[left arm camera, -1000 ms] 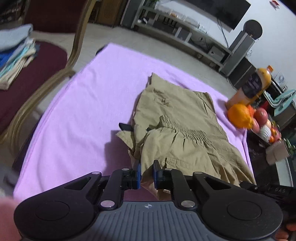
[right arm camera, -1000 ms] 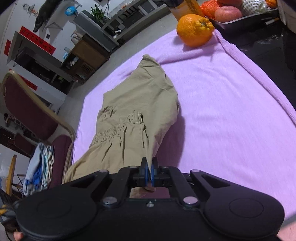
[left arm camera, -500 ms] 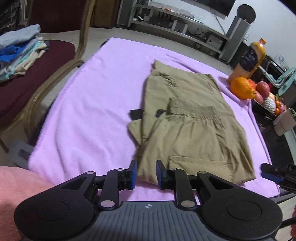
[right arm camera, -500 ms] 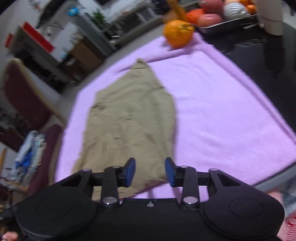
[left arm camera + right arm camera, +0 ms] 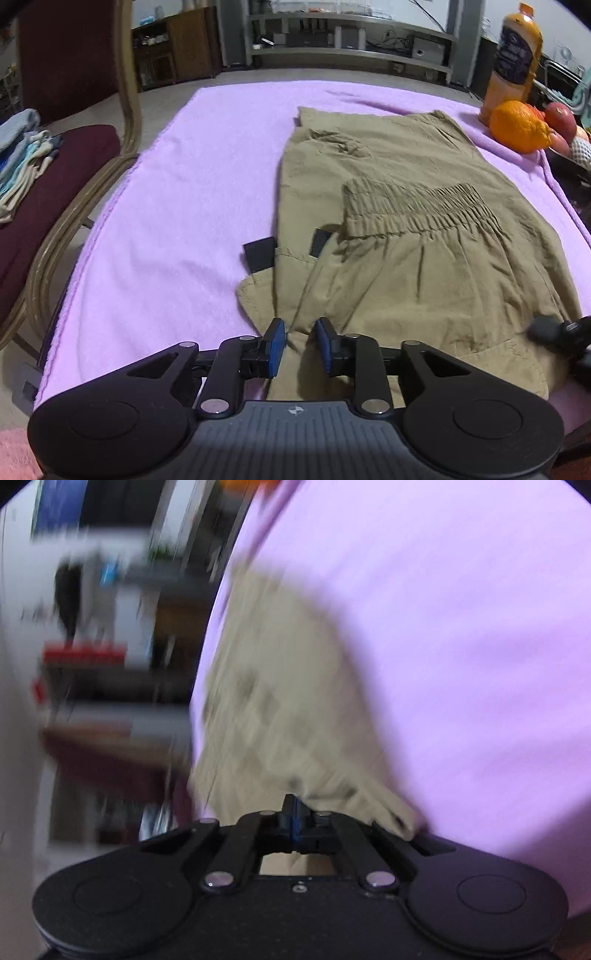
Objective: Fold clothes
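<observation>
One pair of khaki trousers (image 5: 406,229) is seen folded on the purple blanket (image 5: 192,177), toward its right half, the gathered waistband lying across the middle. Two black tabs show at the left edge of the garment. The left gripper (image 5: 300,345) is held narrowly parted over the near edge of the cloth, nothing being pinched between its two blue pads. The right gripper (image 5: 295,821) is seen, through heavy blur, with its fingers pressed together at the near edge of the trousers (image 5: 280,709); whether cloth is caught cannot be told. One orange (image 5: 519,127) and one juice bottle (image 5: 513,59) stand far right. One chair (image 5: 55,177), left, carries one stack of folded clothes (image 5: 22,155).
</observation>
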A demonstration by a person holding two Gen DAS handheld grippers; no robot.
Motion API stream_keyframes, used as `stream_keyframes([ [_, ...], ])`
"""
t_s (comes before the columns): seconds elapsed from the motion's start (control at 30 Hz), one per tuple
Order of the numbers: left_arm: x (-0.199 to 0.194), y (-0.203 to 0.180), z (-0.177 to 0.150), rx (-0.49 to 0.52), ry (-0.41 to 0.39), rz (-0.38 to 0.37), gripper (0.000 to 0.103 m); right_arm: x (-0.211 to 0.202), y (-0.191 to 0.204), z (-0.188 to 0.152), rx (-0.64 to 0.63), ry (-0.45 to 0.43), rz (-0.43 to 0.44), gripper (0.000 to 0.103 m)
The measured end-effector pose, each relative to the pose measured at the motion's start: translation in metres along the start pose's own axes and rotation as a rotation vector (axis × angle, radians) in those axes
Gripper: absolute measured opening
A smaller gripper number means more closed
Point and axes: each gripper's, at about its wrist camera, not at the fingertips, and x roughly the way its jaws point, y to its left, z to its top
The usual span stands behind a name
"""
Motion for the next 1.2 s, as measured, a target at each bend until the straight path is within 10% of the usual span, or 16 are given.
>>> stream_keyframes([
  [0.2, -0.051, 0.035, 0.005, -0.17, -0.071, -0.015, 0.019, -0.063, 0.022, 0.013, 0.018, -0.187, -0.075, 0.006],
  [0.5, -0.049, 0.002, 0.052, -0.015, -0.063, -0.228, 0.021, -0.041, 0.139, 0.009, -0.388, -0.027, -0.03, 0.021],
  [0.7, 0.016, -0.028, 0.073, 0.213, -0.062, -0.211, 0.022, 0.036, 0.116, 0.014, -0.306, 0.132, -0.074, 0.02],
  [0.9, 0.064, -0.021, 0.078, 0.109, 0.006, -0.218, 0.029, 0.092, 0.084, 0.03, -0.259, 0.197, -0.075, 0.0],
  [1.03, 0.064, -0.019, 0.08, 0.08, 0.025, -0.202, 0.041, 0.073, 0.047, 0.035, -0.122, 0.144, 0.06, 0.0],
  [1.2, 0.034, -0.021, 0.086, 0.092, 0.016, -0.183, 0.026, 0.013, 0.067, 0.034, -0.104, 0.068, -0.033, 0.014],
])
